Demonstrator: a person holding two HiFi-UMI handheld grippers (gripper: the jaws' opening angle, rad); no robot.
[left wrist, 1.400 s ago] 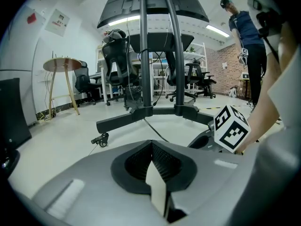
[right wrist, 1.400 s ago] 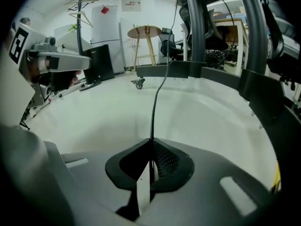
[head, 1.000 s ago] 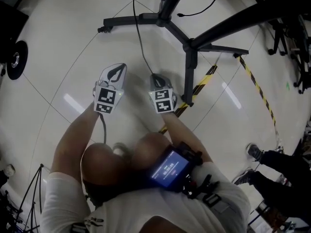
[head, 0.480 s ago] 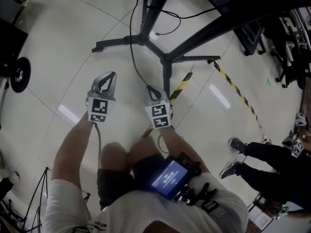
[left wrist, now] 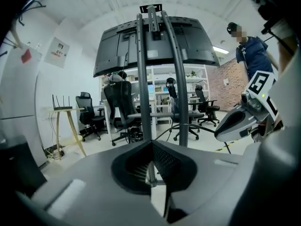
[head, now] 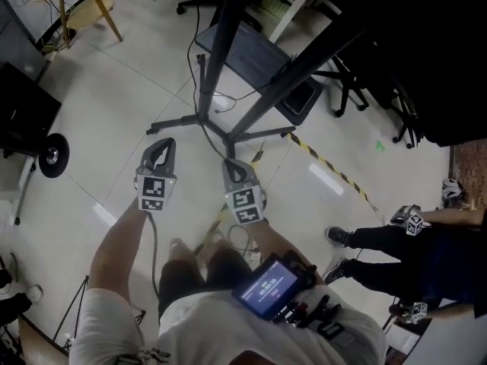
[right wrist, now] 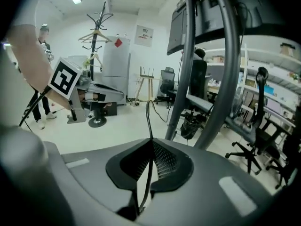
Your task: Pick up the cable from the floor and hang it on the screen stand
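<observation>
Over the pale floor [head: 106, 105], cable [head: 196, 90]: a thin black line. From the tip of the right gripper [head: 230, 166] it runs away from the person, past the foot of the screen stand [head: 219, 52] and on beside it. Its long axis points from the person to the stand.
Head view, right gripper: near the feet of the stand, with the cable at its tip.
Head view, left gripper [head: 163, 146]: beside the right one, and its tip is apart from the cable.
Head view, around: striped tape [head: 335, 172] lies on the floor to the right, and a standing person [head: 380, 242] is beyond it.
Left gripper view, jaws: closed, the pads meet. A thin pale strip shows in the seam, and I cannot tell what it is.
Left gripper view, ahead: the two poles [left wrist: 143, 79] of the stand rise straight in front and carry the screen [left wrist: 150, 46] overhead. Office chairs [left wrist: 117, 107] are behind them. The right gripper is at the right edge.
Right gripper view, jaws: closed on the cable, which lies in the seam between the pads.
Right gripper view, cable: it rises from the jaw tips, bends over like a hook, then drops to the right toward the poles.
Right gripper view, around: the poles stand close on the right. A coat rack [right wrist: 96, 27] and a white cabinet [right wrist: 115, 65] are far behind.
</observation>
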